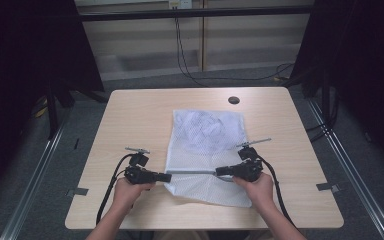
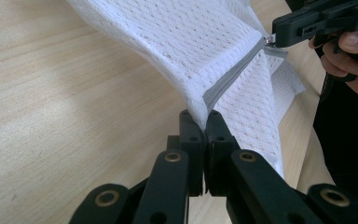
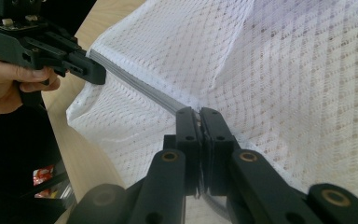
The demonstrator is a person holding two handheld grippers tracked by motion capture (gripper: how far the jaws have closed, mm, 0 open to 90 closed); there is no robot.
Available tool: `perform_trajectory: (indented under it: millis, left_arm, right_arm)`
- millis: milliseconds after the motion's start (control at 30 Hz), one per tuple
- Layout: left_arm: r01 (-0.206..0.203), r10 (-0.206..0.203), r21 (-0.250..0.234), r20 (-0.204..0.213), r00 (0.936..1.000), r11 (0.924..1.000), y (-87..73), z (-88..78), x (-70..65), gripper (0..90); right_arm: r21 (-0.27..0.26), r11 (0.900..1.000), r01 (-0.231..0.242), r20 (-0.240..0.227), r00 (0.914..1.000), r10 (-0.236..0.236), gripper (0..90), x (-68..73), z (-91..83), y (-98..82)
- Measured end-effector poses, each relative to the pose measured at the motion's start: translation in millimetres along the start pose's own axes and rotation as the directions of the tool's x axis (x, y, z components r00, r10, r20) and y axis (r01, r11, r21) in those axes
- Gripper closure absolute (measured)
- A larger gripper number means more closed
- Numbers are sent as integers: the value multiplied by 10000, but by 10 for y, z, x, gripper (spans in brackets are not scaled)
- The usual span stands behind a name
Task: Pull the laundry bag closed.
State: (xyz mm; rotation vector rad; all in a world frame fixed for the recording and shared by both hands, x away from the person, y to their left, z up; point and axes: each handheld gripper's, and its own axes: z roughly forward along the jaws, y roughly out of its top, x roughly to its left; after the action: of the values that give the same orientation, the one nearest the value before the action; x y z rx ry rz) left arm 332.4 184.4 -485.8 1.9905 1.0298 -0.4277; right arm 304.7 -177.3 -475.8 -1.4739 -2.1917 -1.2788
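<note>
Right now a white mesh bag (image 1: 206, 150) lies flat on the middle of the wooden table (image 1: 130, 115), with a grey zipper (image 1: 192, 172) running across its near part. The left gripper (image 1: 167, 177) has its jaws pressed together on the bag's left edge, at the end of the zipper. The right gripper (image 1: 219, 172) is clamped on the zipper further along, probably at the slider, though the jaws cover that spot. Between the two grippers the zipper is pulled straight and lifted slightly off the table, so the mesh tents up around it. Something pale, blurred by the mesh, sits inside the bag's far half.
</note>
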Motion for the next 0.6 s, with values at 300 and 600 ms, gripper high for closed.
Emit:
perform_trajectory:
  millis: [300, 600]
  left_arm:
    - [-43, 43, 5, 1, 10000, 10000, 2, -5, 2, 885]
    - [53, -53, -23, 99, 9999, 10000, -1, 1, -17, 885]
  right_arm:
    - [19, 10000, 9, 13, 10000, -9, 870, 1, -17, -1]
    - [105, 9999, 120, 115, 9999, -122, 869, 17, -56, -16]
